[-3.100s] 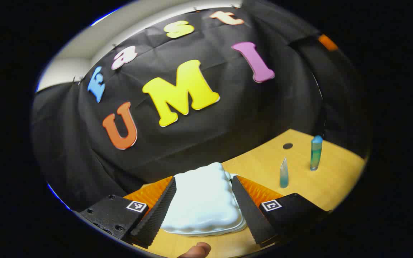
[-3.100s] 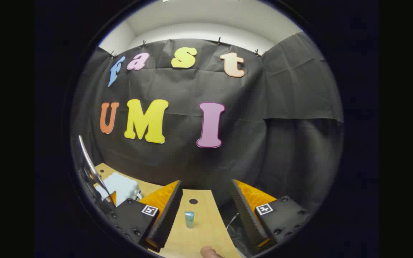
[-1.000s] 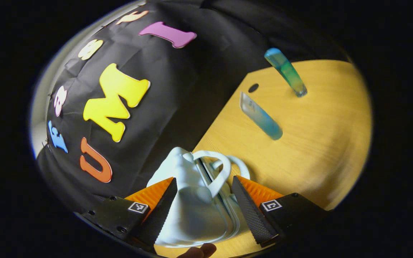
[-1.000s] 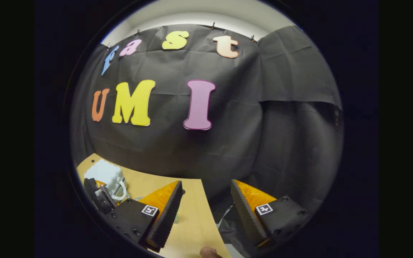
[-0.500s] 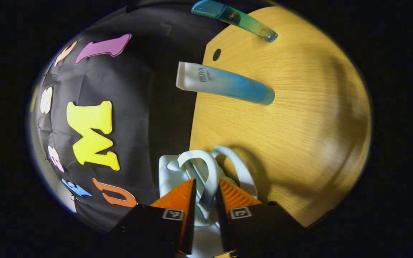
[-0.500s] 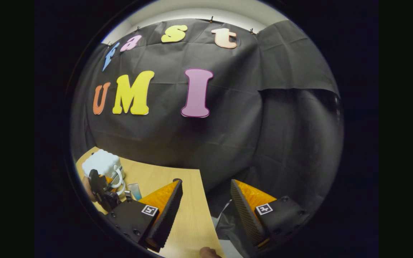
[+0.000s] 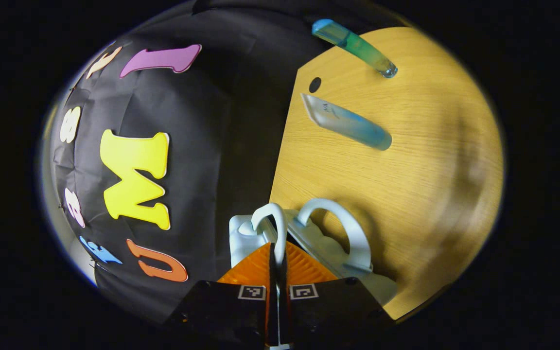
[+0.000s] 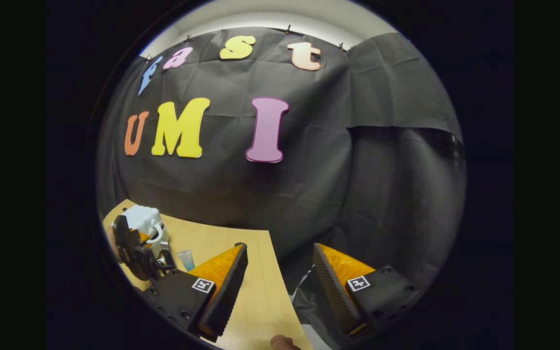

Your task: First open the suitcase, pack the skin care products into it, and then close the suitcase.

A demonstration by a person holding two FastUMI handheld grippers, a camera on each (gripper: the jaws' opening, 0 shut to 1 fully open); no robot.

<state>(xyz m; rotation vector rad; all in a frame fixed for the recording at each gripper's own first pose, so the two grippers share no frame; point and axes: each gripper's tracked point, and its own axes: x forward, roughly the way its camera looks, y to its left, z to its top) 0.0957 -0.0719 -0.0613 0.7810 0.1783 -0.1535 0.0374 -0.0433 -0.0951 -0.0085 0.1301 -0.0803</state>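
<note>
The left tool (image 7: 276, 265) is pinched on one handle (image 7: 271, 224) of the suitcase (image 7: 309, 243), whose second handle (image 7: 343, 233) lies just beside it, toward the two tubes (image 7: 345, 122) farther out on the desk (image 7: 430, 160). The halves look ready to part. The right tool (image 8: 277, 287), spread and empty, is well apart from the suitcase.

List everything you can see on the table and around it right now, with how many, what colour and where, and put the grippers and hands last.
suitcase: one, white, near edge of the table, partly open, two loop handles spread apart
handle: one of the two, white, clamped by the left gripper
tube: one, clear to blue, standing on its cap mid-table
bottle: one, blue-green, standing farther along the table
table: one, light wood, with a dark round hole near its far edge
left gripper: one, shut on the handle
right gripper: one, open, holding nothing, over the table edge
thumb tip: one, bottom edge of the right gripper view
</note>
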